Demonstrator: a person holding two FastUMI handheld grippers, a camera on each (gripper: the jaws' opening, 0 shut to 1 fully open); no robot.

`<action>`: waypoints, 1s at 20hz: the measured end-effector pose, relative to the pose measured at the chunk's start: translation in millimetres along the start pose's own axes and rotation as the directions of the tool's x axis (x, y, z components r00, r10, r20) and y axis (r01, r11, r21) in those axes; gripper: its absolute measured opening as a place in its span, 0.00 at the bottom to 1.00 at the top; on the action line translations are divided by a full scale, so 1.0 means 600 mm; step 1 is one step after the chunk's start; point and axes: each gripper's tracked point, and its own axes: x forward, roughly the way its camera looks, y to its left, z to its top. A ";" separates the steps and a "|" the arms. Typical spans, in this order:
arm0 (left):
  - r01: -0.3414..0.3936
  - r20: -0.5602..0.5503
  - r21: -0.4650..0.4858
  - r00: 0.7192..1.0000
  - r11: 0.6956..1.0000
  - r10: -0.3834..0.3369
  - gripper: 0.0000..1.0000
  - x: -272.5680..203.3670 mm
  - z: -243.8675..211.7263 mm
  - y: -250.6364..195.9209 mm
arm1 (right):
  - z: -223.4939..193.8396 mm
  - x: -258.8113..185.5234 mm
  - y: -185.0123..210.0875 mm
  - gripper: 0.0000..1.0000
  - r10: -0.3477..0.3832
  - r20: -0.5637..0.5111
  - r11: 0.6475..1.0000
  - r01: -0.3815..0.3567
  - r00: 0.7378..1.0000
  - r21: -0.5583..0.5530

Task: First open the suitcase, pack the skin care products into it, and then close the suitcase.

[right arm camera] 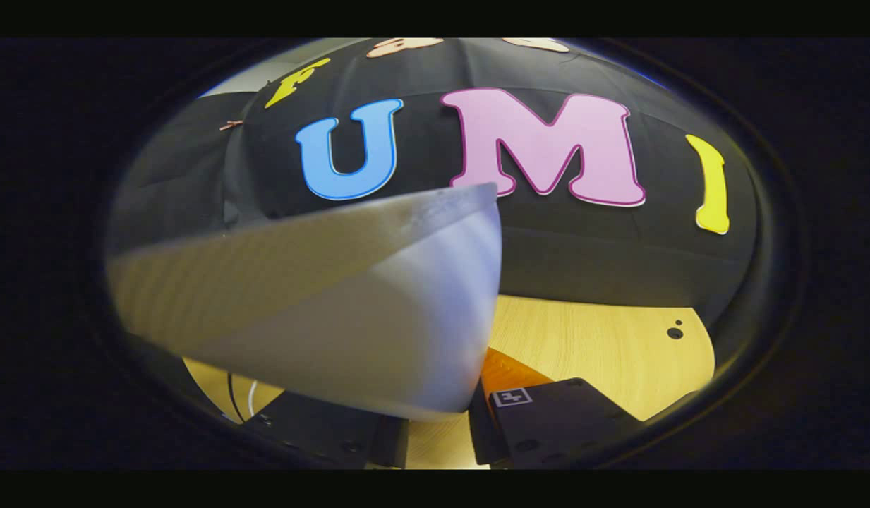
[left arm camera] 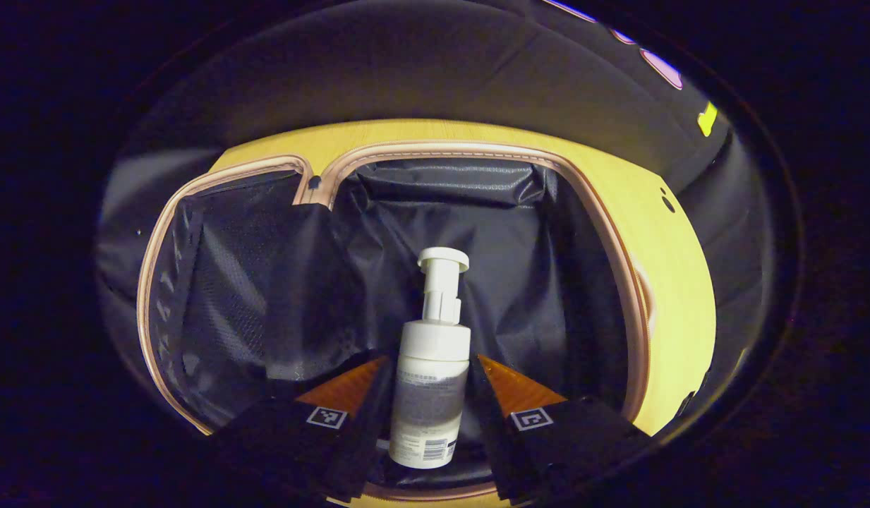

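Above the open suitcase (left arm camera: pixel 547 233), the left hand-held gripper (left arm camera: pixel 432 381) clamps a pump bottle (left arm camera: pixel 429 381); released high, it could topple.

The left gripper (left arm camera: pixel 432 384) is clamped on a white pump bottle (left arm camera: pixel 430 374); the right gripper (right arm camera: pixel 435 416) holds a pale grey box (right arm camera: pixel 336 317).

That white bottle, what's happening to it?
The left gripper holds the white pump bottle between its two fingers, over the open suitcase with its dark lining. The suitcase lies on a wooden table. In the right gripper view, the right gripper holds something pale and boxy above the table; I can't tell what it is.
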 end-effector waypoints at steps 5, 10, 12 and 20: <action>-0.069 0.257 0.002 0.964 0.998 0.066 0.72 -0.129 0.059 0.038 | -0.006 0.033 0.036 0.44 0.033 -0.080 0.999 -0.035 0.996 -0.024; -0.180 0.437 0.052 0.889 0.982 0.139 0.72 -0.282 0.075 0.098 | -0.056 0.097 0.087 0.44 0.063 -0.210 0.998 -0.057 0.976 0.036; -0.207 0.479 0.029 0.861 0.978 0.168 0.72 -0.339 0.063 0.109 | -0.104 0.130 0.104 0.44 0.072 -0.306 0.997 -0.074 0.949 0.005; 0.001 0.561 -0.013 0.828 1.000 0.006 0.71 -0.466 -0.010 0.019 | -0.260 0.201 0.108 0.46 -0.006 -0.592 0.999 0.036 0.806 0.039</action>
